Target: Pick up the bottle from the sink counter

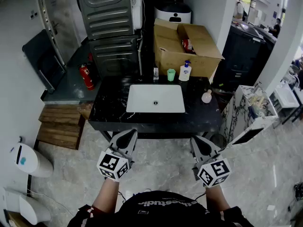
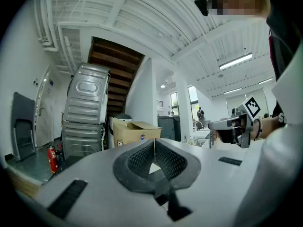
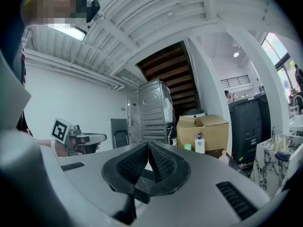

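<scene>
A white pump bottle [image 1: 185, 72] with a blue label stands at the back of the black sink counter [image 1: 109, 111], next to a green cup [image 1: 171, 74]. A small pale pink bottle [image 1: 206, 97] stands near the counter's right end. The white basin [image 1: 155, 98] is set in the counter's middle. Both grippers hang in front of the counter, over the floor and well short of it. My left gripper [image 1: 129, 133] is shut and empty. My right gripper [image 1: 197, 141] is shut too, with nothing in it. The right gripper view shows the pump bottle [image 3: 200, 144] far ahead, beyond the touching jaw tips.
An open cardboard box [image 1: 184, 46] stands behind the counter. Stacked grey machines [image 1: 110, 22] and a red fire extinguisher [image 1: 85, 76] are at the back left, wooden pallets [image 1: 59, 126] to the left. A marble-patterned stand [image 1: 246, 115] is at the right, a white bin [image 1: 26, 160] at the near left.
</scene>
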Available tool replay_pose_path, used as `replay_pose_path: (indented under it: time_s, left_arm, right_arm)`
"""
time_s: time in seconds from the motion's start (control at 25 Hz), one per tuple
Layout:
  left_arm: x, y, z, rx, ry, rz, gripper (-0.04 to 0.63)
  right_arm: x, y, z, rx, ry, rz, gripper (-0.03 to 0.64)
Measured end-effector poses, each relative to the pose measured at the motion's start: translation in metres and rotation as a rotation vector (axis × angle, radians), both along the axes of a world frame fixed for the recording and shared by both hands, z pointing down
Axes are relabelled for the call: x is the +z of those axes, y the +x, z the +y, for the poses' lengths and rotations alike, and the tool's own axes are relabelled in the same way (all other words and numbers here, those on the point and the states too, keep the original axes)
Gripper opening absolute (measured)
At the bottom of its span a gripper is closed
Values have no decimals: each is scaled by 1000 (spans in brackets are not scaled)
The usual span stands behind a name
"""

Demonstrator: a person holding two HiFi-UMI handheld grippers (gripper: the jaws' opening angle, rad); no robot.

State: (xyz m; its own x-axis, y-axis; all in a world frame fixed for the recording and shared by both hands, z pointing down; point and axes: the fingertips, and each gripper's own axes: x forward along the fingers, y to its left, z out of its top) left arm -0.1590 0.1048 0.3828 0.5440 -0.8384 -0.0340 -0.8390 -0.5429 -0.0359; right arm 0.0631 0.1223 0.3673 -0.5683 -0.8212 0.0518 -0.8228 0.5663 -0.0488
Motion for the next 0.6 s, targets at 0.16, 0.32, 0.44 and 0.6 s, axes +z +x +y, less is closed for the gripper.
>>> replay_pose_path:
  time_s: [0.16, 0.32, 0.44, 0.6]
  left_arm:
    - [1, 4, 2, 4, -8, 0, 17]
    - [0, 8, 2, 4, -9, -4, 17]
    - [-1, 10, 2, 2, -3, -6, 18]
    - [1, 16, 1, -1, -3, -8, 17]
  right_arm:
    - [-1, 1, 1, -2, -2, 1, 40]
    - [-2, 3, 1, -3, 0, -1, 40]
    - [-1, 6, 0, -6, 1, 0, 40]
    - [2, 11, -1, -10, -1, -6, 40]
